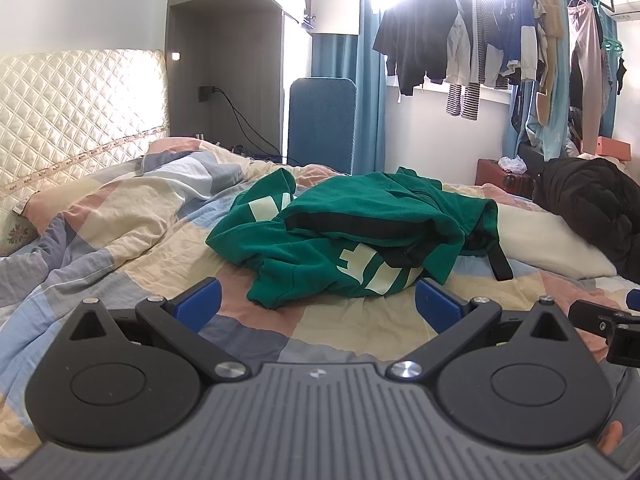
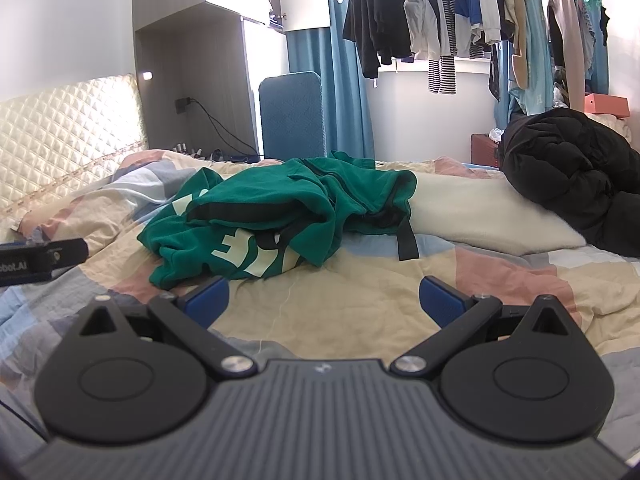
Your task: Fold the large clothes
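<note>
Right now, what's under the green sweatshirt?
The green sweatshirt lies crumpled on the patchwork quilt, its right edge against a white pillow. A black strap trails out. Whatever its folds cover is hidden.

Your left wrist camera sits low over bed [image 1: 120, 216], facing forward along fingers [image 1: 198, 304] toward window wall; green garment [image 1: 344, 236] near, dead ahead. Your right wrist camera sits equally low, offset to right, same heading; garment [image 2: 272, 216] falls left of centre. Both views share garment, quilted headboard [image 1: 76, 104], hanging clothes [image 1: 480, 40], black jacket [image 2: 568, 172]. Each view catches other gripper at frame edge: right gripper [image 1: 608, 328], left gripper [image 2: 40, 262].
</note>
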The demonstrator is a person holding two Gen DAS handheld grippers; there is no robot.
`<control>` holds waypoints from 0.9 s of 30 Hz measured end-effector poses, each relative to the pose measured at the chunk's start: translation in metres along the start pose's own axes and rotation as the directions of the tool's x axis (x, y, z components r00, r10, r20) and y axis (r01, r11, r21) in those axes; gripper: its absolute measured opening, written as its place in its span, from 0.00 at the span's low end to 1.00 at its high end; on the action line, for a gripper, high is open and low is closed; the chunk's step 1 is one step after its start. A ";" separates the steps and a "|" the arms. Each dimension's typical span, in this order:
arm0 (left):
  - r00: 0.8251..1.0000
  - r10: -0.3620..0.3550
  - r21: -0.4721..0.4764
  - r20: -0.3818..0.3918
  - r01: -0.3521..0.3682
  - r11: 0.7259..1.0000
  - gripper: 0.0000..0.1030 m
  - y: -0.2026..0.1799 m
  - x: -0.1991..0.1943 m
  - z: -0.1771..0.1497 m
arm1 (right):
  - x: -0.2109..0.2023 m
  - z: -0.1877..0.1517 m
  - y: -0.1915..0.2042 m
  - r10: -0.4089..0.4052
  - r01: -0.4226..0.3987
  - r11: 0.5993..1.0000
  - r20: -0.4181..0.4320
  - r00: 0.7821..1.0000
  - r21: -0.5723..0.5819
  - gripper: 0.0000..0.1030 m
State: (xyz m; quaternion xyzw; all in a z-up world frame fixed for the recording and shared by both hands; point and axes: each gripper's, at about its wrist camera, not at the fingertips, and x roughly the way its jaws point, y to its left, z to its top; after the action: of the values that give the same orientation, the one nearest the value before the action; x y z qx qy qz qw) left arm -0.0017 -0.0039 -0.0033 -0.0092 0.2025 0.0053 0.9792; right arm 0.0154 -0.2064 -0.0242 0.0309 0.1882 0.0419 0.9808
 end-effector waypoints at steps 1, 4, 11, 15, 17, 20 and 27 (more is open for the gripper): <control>1.000 0.000 0.001 -0.001 0.000 1.000 1.00 0.000 0.000 0.000 | 0.000 0.000 -0.001 0.000 0.000 1.000 0.000 1.000 0.000 1.00; 1.000 -0.005 0.002 -0.007 0.005 1.000 1.00 -0.001 0.001 0.000 | -0.001 0.000 -0.002 -0.001 0.001 1.000 0.001 1.000 0.002 1.00; 1.000 -0.014 0.000 -0.009 0.014 1.000 1.00 -0.001 0.003 -0.002 | -0.001 0.000 -0.002 0.000 0.000 1.000 0.000 1.000 0.002 1.00; 1.000 -0.007 0.003 -0.010 0.007 1.000 1.00 -0.003 0.003 -0.002 | 0.001 -0.006 -0.002 0.000 0.000 1.000 -0.005 1.000 0.000 1.00; 1.000 -0.007 0.001 -0.012 0.007 1.000 1.00 -0.002 0.003 -0.002 | 0.002 -0.007 -0.001 0.000 0.000 1.000 -0.006 1.000 0.000 1.00; 1.000 -0.008 0.000 -0.012 0.008 1.000 1.00 -0.002 0.004 -0.002 | 0.002 -0.007 -0.002 0.001 -0.001 1.000 -0.006 1.000 0.000 1.00; 1.000 -0.008 0.000 -0.012 0.008 1.000 1.00 -0.002 0.004 -0.002 | 0.003 -0.008 -0.001 0.001 -0.001 1.000 -0.008 1.000 0.000 1.00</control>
State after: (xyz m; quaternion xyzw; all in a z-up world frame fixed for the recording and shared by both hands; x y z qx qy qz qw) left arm 0.0011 -0.0055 -0.0068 -0.0101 0.2084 0.0011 0.9780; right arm 0.0151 -0.2072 -0.0323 0.0306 0.1919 0.0425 0.9800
